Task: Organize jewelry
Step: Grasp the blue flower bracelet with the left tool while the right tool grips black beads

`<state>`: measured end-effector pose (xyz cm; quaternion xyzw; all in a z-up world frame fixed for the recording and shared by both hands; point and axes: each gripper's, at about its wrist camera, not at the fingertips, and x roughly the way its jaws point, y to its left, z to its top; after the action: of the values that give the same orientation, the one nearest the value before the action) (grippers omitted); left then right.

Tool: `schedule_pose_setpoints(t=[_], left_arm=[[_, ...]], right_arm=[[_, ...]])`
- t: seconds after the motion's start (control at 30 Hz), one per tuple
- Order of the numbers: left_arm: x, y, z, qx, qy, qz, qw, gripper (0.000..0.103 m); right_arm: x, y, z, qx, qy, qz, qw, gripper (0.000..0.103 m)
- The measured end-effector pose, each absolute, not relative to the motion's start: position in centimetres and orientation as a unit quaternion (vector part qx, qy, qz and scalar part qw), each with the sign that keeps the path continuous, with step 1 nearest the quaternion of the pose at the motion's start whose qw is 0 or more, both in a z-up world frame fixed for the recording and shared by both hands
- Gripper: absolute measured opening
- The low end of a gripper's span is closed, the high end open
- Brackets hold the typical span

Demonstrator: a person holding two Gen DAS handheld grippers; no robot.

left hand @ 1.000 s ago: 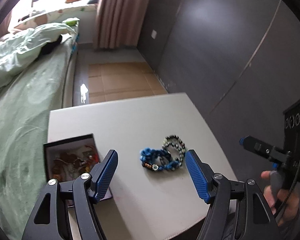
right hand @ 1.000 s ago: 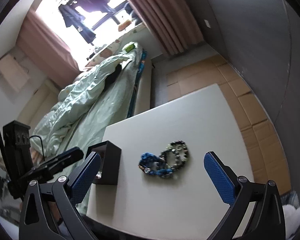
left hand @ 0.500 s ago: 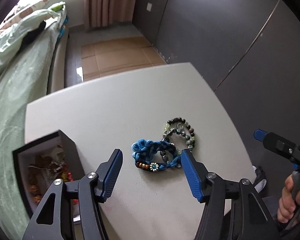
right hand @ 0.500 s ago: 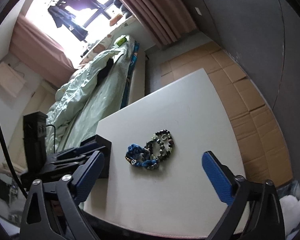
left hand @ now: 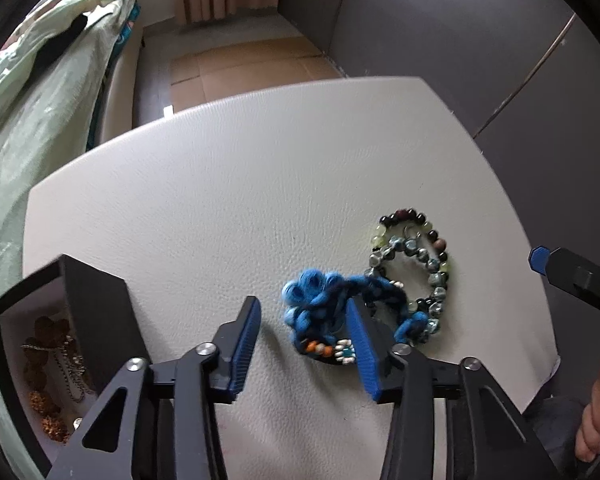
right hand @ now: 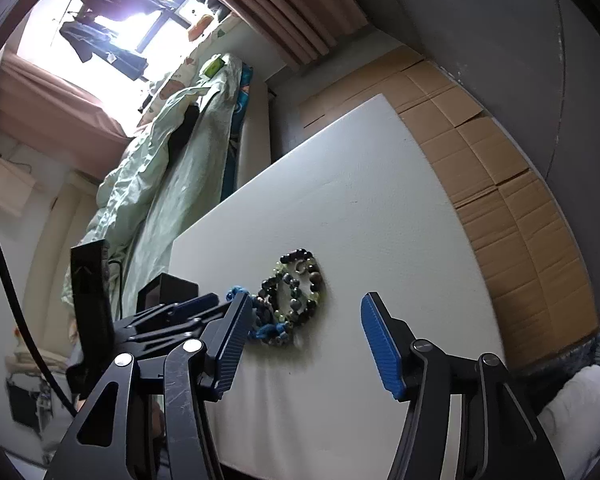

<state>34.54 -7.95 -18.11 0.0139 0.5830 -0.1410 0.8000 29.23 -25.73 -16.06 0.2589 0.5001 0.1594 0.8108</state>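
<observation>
A blue woven bracelet [left hand: 314, 302] lies tangled with a beaded bracelet [left hand: 414, 258] on the white table [left hand: 220, 200]. My left gripper [left hand: 304, 344] points steeply down over them with its jaws closing. The blue knot sits between the fingers; the right finger covers the bracelet's middle, and the left pad stands clear of it. In the right wrist view the beaded bracelet [right hand: 298, 286] and blue bracelet [right hand: 262, 328] lie just ahead of my right gripper [right hand: 304, 332], whose jaws are closing with nothing between the pads.
An open black jewelry box [left hand: 80, 320] with chains and beads inside stands at the table's left edge. A bed with a green cover [left hand: 28, 120] runs along the left. A person's hand [left hand: 596, 412] shows at the right. Cardboard [right hand: 500, 160] covers the floor.
Both grippers have come down toward the bracelets and their jaws have narrowed. The left gripper's right finger now sits over the blue bracelet.
</observation>
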Motion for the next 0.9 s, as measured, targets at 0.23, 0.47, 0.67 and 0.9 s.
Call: schedule_pose_setpoints(t=[0.23,0.47,0.67,0.9], left_arm=[[34.1,-8.3,-18.1,0.018,0.571,-0.145,0.808,0.027],[33.7,-7.2,-16.5,-0.027,0.551,-0.163,0.818,0.014],[32.8,-6.8,-13.5,-0.043,0.519,-0.185,0.833,0.014],[32.6,-5.4,-11.7,-0.059,0.502,-0.185,0.843,0.014]], right_arm=[[30.1,-23.2,-16.8,0.239,0.519,0.170,0.803,0.050],[30.6,-21.3,-18.0,0.228,0.541,0.172,0.791,0.046],[31.0,-20.9,-18.7,0.223,0.551,0.164,0.787,0.044],[31.6,-19.7,-19.4,0.208,0.563,0.150,0.785,0.039]])
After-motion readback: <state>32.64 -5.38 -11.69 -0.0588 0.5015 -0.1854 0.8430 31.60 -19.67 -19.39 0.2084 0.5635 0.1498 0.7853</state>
